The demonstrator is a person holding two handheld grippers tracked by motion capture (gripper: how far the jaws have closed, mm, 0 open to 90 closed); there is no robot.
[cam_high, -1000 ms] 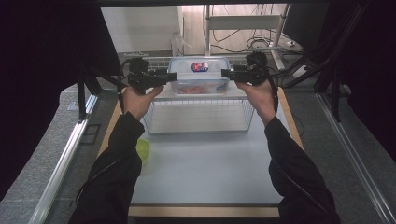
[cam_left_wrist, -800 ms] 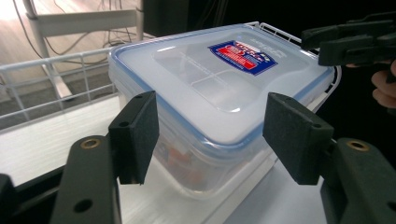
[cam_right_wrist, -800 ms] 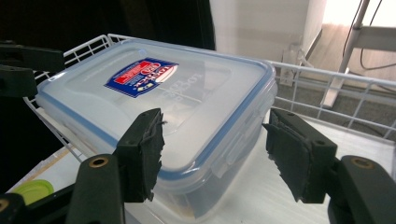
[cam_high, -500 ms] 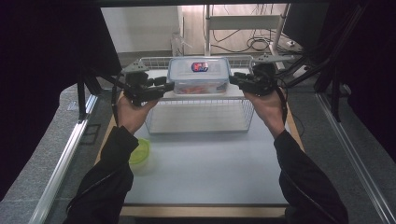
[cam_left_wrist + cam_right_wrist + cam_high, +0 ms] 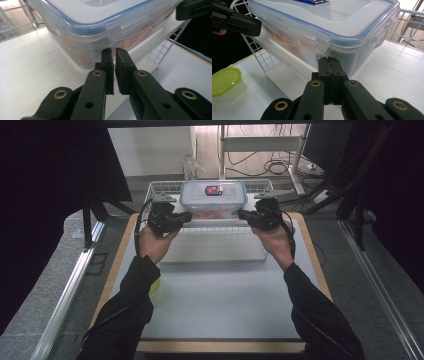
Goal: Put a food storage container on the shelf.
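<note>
A clear plastic box with a blue-rimmed snap lid (image 5: 213, 197) stands in the far half of a white wire basket (image 5: 215, 247); orange contents show through its walls. My left gripper (image 5: 187, 216) is at its left side and my right gripper (image 5: 241, 214) at its right side. In the left gripper view the jaws (image 5: 115, 51) are shut to a thin slit, tips at the box's (image 5: 100, 25) lower wall under a latch. In the right gripper view the gripper (image 5: 329, 59) is shut, tips close to the box (image 5: 324, 22). Contact with the box cannot be told.
A small tub with a yellow-green lid (image 5: 224, 80) sits on the table outside the basket, by my left sleeve (image 5: 156, 287). The basket's wire wall (image 5: 265, 60) rises between tub and box. Cables and a metal stand (image 5: 260, 150) lie beyond the table.
Both grippers have slid lower along the box's sides, toward me. The box has stayed in the same spot in the basket.
</note>
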